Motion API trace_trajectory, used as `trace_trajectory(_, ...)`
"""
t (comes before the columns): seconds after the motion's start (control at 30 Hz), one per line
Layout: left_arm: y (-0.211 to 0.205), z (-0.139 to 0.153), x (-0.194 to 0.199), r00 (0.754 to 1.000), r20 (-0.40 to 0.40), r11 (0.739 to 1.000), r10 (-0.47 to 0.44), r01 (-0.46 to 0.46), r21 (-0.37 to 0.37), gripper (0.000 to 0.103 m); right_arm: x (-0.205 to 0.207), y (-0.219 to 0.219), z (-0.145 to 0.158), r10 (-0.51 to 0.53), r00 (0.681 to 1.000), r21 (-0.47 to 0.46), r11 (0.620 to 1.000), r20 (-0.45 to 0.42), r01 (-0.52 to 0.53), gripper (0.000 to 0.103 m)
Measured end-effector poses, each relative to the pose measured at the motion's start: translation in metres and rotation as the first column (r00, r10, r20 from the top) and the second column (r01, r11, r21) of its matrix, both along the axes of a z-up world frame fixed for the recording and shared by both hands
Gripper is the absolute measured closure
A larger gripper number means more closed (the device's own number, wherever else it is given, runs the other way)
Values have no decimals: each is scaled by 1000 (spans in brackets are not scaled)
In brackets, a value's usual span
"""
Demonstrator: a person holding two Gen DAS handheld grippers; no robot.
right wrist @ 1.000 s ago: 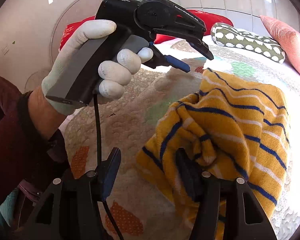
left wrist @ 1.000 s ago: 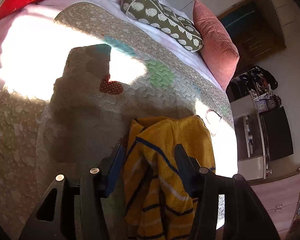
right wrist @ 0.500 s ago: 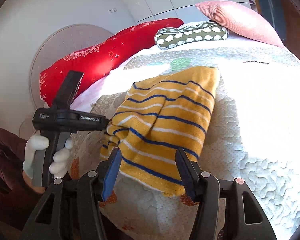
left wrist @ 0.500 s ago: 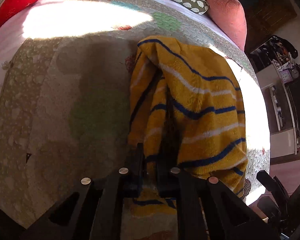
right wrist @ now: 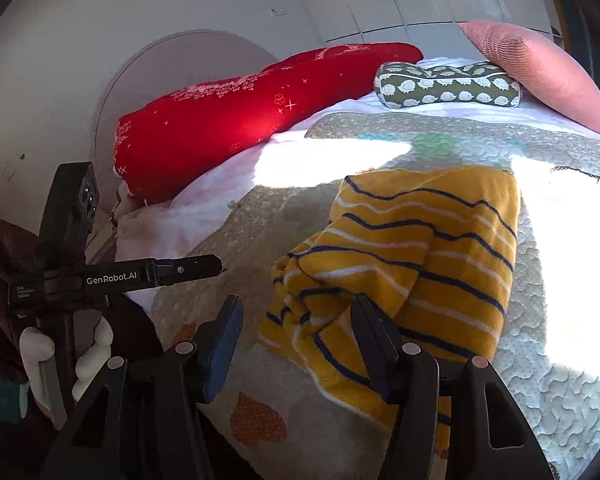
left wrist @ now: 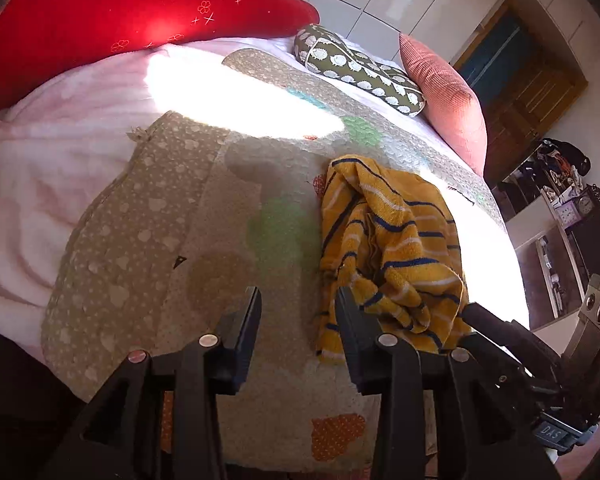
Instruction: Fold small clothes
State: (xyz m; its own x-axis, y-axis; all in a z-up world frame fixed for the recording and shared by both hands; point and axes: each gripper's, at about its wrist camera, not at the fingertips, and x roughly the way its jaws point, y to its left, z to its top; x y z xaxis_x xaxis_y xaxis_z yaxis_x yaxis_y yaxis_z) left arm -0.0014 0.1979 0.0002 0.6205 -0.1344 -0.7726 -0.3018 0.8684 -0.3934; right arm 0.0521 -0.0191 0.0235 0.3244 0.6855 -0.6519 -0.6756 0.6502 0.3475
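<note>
Sunlight falls in a bright patch across the patterned quilt (left wrist: 204, 216) that covers the bed, and on it lies the yellow striped garment (left wrist: 388, 240), bunched and loosely folded over itself, with navy and white stripes running across it. In the left wrist view it sits right of centre on the quilt; in the right wrist view (right wrist: 412, 256) it fills the middle, its near edge rumpled into a thick roll.

The left gripper (left wrist: 298, 320) is spread wide with nothing between its fingers; its right finger stands just beside the garment's near left edge, and whether it touches the cloth cannot be told. The right gripper (right wrist: 296, 332) is likewise spread wide and holds nothing; its right finger overlaps the rumpled near edge in the picture, its left finger stands over bare quilt.

In the right wrist view the left gripper's black body shows at the near left, held by a white-gloved hand (right wrist: 88, 352).

At the far end of the bed lie a long red pillow (left wrist: 140, 20), a green patterned bolster (left wrist: 360, 70) and a pink ribbed cushion (left wrist: 444, 96). A pale pink sheet (left wrist: 40, 168) shows left of the quilt.
</note>
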Motion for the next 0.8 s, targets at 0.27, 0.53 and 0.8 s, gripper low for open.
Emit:
trace_trajectory(0.27, 30, -16, -42, 998, -4, 993, 62, -62, -96, 63, 18, 46, -24, -4, 996, -79, 997, -84, -2, 96)
trace_trajectory(0.53, 51, -20, -64, 993, 14, 986, 119, -117, -115, 62, 40, 116, -45, 84, 973, -68, 993, -215, -100, 96)
trace_trajectory(0.8, 51, -18, -58, 995, 23, 989, 95, -92, -113, 57, 30, 90, -44, 172, 931, 6, 984, -321, -180, 81)
